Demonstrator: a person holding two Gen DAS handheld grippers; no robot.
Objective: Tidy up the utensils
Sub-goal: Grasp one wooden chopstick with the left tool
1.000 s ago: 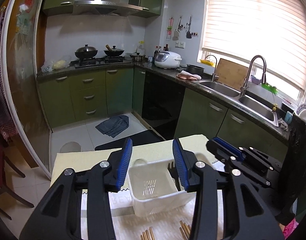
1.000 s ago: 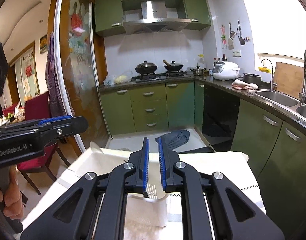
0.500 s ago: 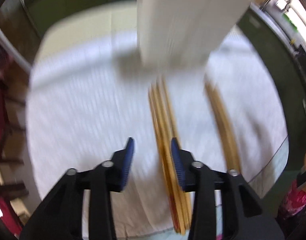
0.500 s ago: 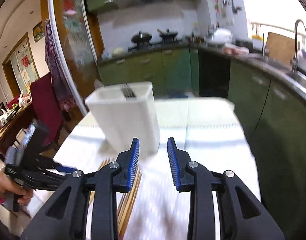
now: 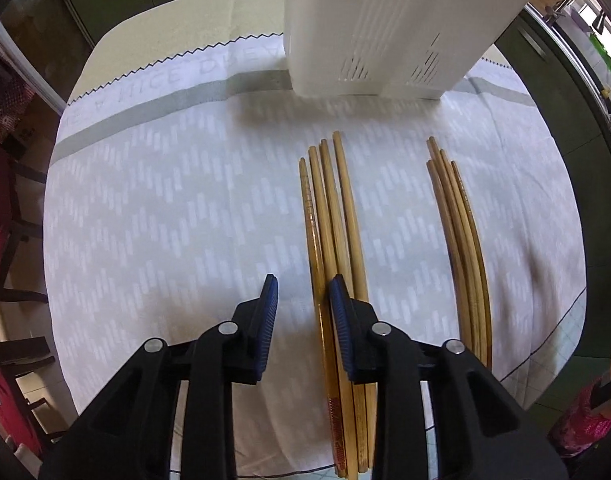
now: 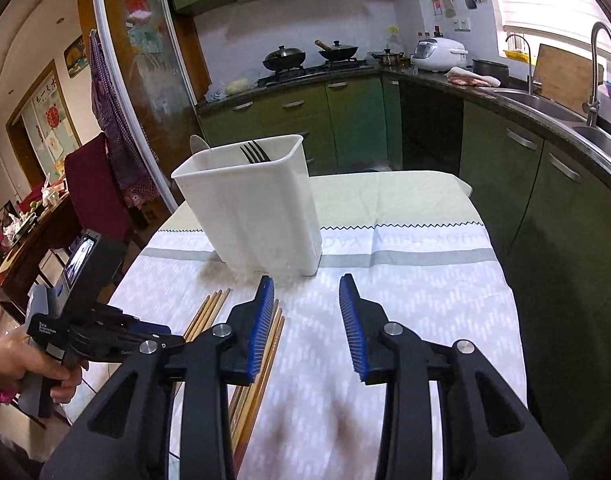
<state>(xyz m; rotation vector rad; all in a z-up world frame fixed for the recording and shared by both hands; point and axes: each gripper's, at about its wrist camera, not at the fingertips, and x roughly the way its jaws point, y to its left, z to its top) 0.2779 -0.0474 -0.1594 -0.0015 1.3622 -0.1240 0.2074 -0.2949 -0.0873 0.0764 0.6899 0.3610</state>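
Two bundles of wooden chopsticks lie side by side on the cloth, a left bundle [image 5: 333, 232] and a right bundle [image 5: 461, 248]. Behind them stands a white slotted utensil holder [image 5: 385, 20] with a black fork [image 6: 255, 152] and a spoon [image 6: 199, 145] in it. My left gripper [image 5: 304, 284] points steeply down over the left bundle's near part. Its jaws are closing, with the leftmost chopstick showing in the gap and the pads not pressing on it. My right gripper [image 6: 306, 280] hovers in front of the holder [image 6: 257, 216], its jaws opening over bare cloth beside the right bundle [image 6: 270, 340].
A white patterned cloth [image 5: 165, 208] covers the table, and its edges drop off left and right. Green cabinets [image 6: 565, 208] and a sink counter run along the right. A red chair [image 6: 93, 184] stands at the left. A hand [image 6: 13, 360] holds the left gripper's handle.
The left gripper tipped down from facing the kitchen and sank over the chopsticks, its jaws narrowing. The right gripper went from shut to open and dropped closer to the table, in front of the holder.
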